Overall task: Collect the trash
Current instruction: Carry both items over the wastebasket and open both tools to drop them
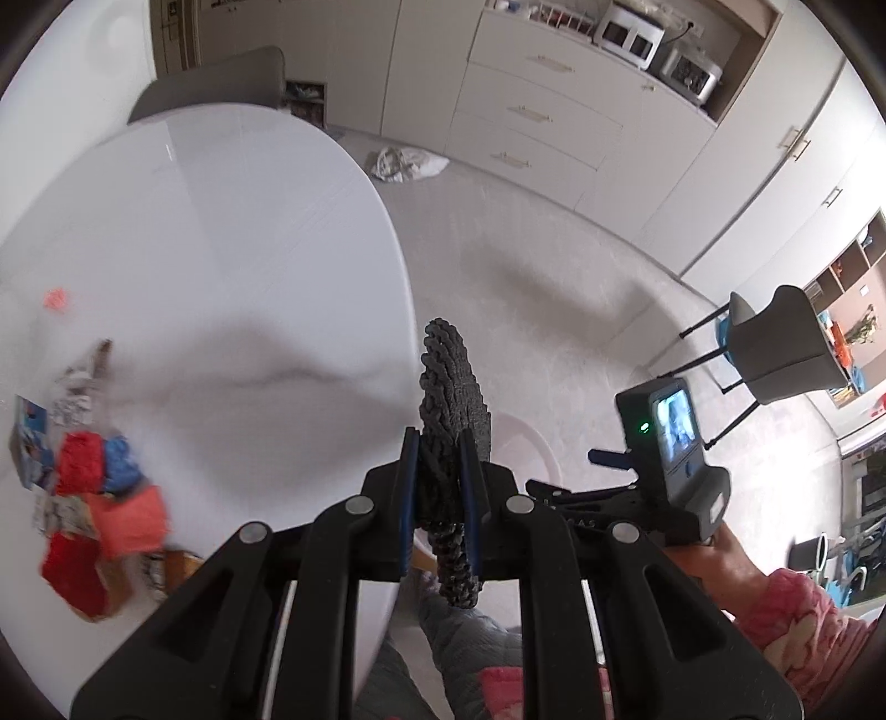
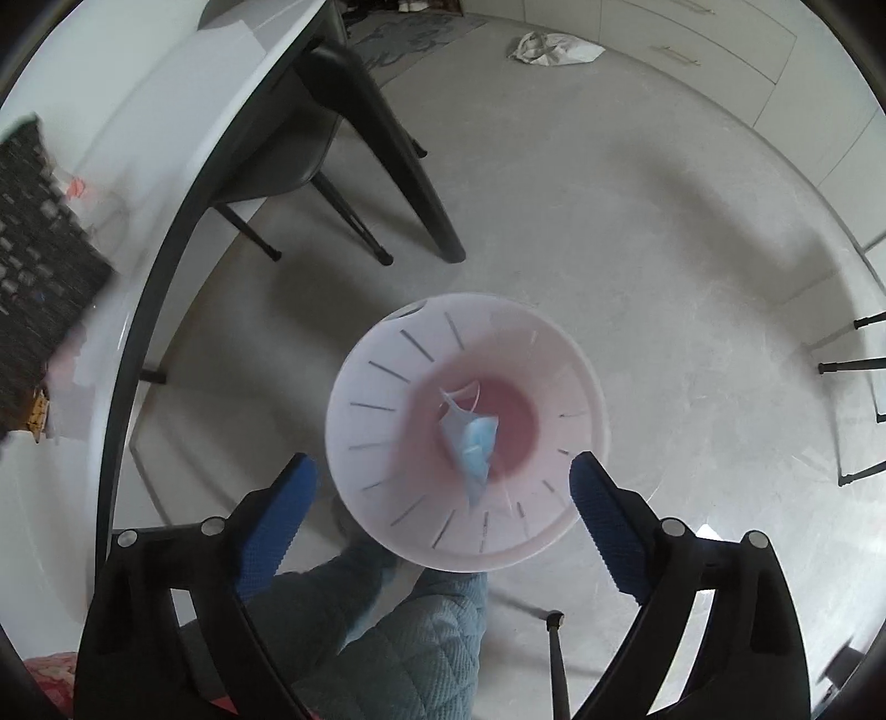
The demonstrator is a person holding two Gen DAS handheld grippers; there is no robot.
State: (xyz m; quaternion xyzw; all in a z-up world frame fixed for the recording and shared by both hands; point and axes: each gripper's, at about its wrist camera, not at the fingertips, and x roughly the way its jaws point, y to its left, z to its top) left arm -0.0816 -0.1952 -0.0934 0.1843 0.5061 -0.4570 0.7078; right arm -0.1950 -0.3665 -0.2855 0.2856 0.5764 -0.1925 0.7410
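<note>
Kitchen-type room around me — pale grey floor, cream cabinets with drawers along the far wall, an oven in a recessed niche above them. White round table with dark legs, a grey chair off to the side, another tucked under the table. White bag on the floor by the drawers. Open shelving at far right — soft daylight.

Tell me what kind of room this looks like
Most likely a home kitchen-dining area. A white table with chairs stands on a pale floor, cream cabinets with drawers line the wall, and small countertop appliances sit in a niche above them.
</note>
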